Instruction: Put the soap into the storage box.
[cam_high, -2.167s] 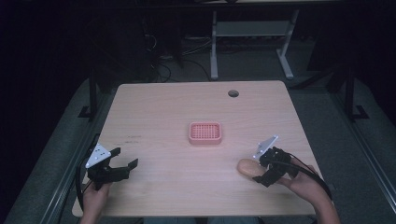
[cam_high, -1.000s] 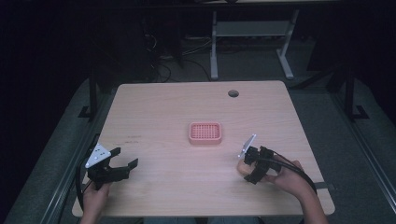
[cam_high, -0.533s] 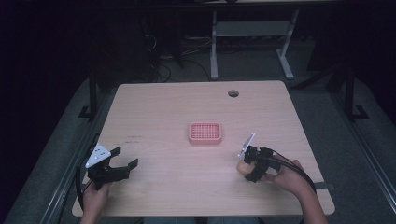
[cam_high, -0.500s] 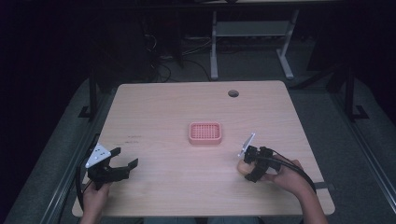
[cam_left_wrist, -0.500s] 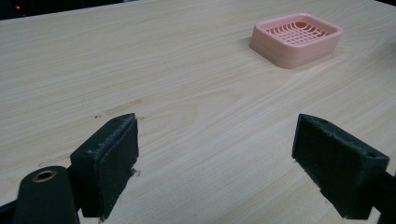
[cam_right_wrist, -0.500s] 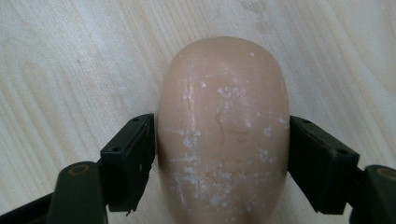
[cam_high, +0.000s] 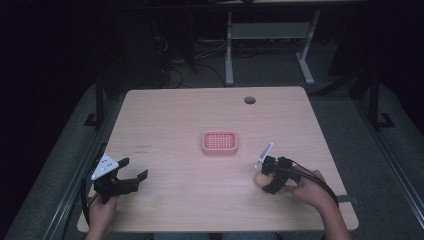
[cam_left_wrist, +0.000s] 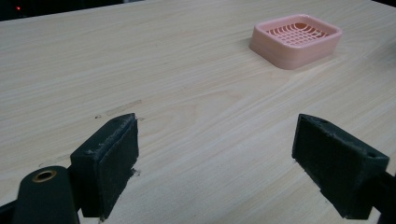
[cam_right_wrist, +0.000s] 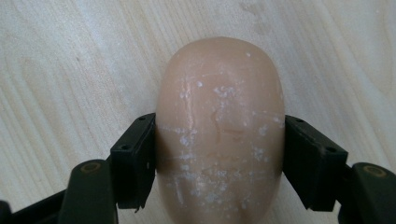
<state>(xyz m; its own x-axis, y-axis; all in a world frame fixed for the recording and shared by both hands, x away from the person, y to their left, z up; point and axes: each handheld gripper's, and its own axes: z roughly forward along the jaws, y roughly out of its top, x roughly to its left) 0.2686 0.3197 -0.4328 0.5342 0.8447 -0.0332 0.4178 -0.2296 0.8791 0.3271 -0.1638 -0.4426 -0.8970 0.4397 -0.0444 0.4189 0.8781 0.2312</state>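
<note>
The bar of soap, pale peach and flecked with white, lies on the table between the jaws of the right hand-held gripper, which we see pressed against both its sides in the right gripper view. From the high view we place the pink soap dish ahead of that hand-held gripper and to its left, well apart from it. We find the left hand-held gripper near the table's front left corner, its jaws spread wide over bare wood, with the dish far ahead to its right.
</note>
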